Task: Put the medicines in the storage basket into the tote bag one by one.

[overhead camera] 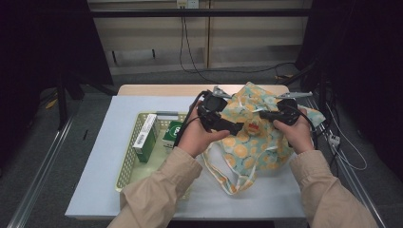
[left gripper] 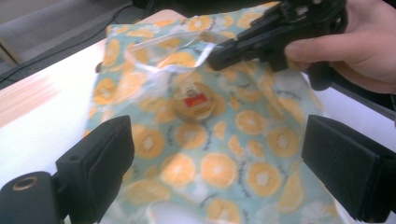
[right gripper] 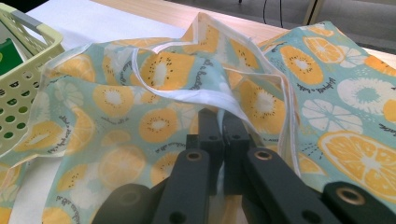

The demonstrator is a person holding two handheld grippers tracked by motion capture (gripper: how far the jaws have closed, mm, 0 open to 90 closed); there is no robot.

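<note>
My right tongs [right gripper: 223, 140] are clamped tight on the white hem of the bag [overhead camera: 256, 142], pinching the upper lip of its mouth; in the right gripper view the two jaws meet with the cloth edge folded between them. My left tongs [left gripper: 219, 163] stand wide apart and carry nothing, their pads framing the orange-print fabric below.

From my seat, the bag lies on the surface [overhead camera: 95, 190] at about twelve o'clock, its handles trailing back toward me at six and its mouth toward the far side. Through the left gripper view, a small round tin [left gripper: 195, 101] with a red label sits just past my open pads at twelve o'clock. It looks to be resting in the bag's mouth, though the blur keeps me from saying whether it lies inside or on top of the cloth. Beyond it, at one o'clock, my right hand [left gripper: 369, 44] holds the hem raised.

At nine o'clock from the bag, the yellow basket [overhead camera: 124, 164] holds two green boxes [overhead camera: 172, 135].

I judge the next move turns on this: the tin lies straight ahead of the left tongs, which are the nearer and the free pair, while the right pair is busy keeping the mouth open.
</note>
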